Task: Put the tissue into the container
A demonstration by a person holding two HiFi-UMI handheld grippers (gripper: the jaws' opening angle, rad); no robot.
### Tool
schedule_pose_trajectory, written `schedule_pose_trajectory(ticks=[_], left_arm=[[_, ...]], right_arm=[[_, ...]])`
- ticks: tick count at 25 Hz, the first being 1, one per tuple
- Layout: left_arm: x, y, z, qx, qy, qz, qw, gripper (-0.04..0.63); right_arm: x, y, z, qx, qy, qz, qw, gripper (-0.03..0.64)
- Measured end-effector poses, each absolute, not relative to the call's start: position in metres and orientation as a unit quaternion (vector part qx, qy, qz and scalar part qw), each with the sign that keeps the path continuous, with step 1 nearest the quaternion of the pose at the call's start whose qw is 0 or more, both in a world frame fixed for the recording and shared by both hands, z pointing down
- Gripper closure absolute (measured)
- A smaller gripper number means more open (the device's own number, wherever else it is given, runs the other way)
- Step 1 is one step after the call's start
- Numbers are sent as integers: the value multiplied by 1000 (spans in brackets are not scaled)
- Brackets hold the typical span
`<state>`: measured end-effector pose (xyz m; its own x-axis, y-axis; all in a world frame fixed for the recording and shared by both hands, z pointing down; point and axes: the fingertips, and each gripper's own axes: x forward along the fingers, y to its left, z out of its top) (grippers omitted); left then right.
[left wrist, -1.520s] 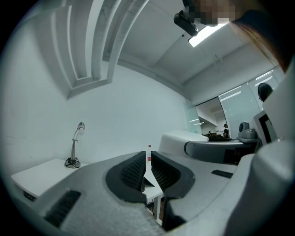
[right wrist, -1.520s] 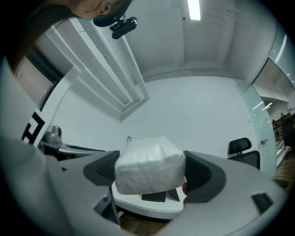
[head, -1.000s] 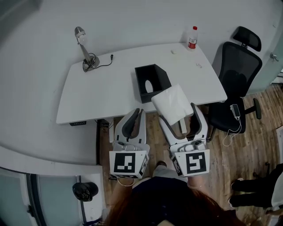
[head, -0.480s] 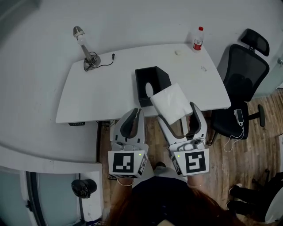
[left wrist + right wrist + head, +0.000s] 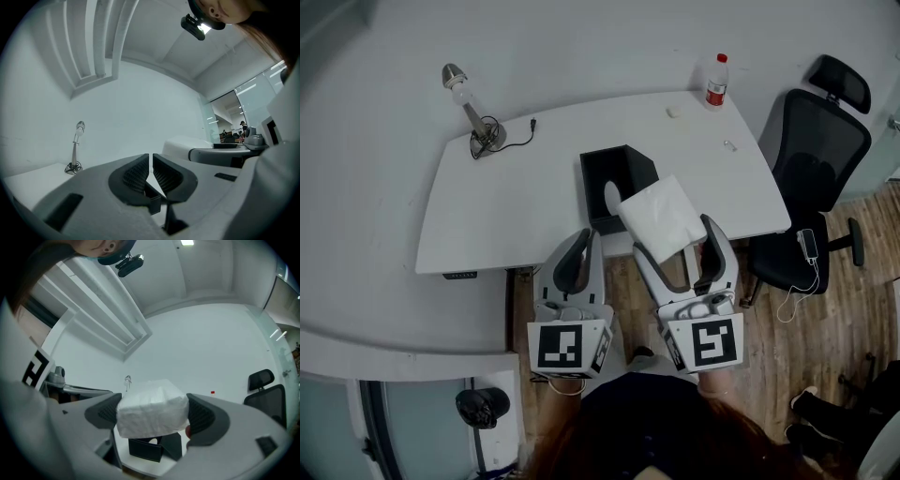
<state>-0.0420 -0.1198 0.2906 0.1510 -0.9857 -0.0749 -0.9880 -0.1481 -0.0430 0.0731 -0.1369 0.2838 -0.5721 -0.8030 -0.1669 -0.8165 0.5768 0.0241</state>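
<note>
A white tissue pack (image 5: 663, 216) is clamped between the jaws of my right gripper (image 5: 673, 242), held above the table's near edge. In the right gripper view the tissue pack (image 5: 152, 412) fills the gap between both pads. The black open-topped container (image 5: 617, 184) sits on the white table (image 5: 516, 197) just beyond and left of the pack; in the right gripper view the container (image 5: 151, 448) lies below the pack. My left gripper (image 5: 577, 255) hangs beside the right one at the table's front edge, its jaws shut and empty, as the left gripper view (image 5: 150, 172) shows.
A desk lamp (image 5: 469, 108) with a cable stands at the table's far left. A red-capped bottle (image 5: 715, 81) stands at the far right corner. A black office chair (image 5: 816, 159) is right of the table. A dark bin (image 5: 481, 407) sits on the floor lower left.
Both grippers and the tissue pack hold nearly the same place; the view has shifted slightly, so the table and container sit a bit further left.
</note>
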Motion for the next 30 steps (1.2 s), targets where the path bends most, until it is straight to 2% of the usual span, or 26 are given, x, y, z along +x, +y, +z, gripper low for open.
schedule_pose_trajectory(ticks=[30], left_arm=[[-127,-223,304,-795,607,20,16,551]], right_arm=[[-8,-229,307,-510,859,37,31,199]])
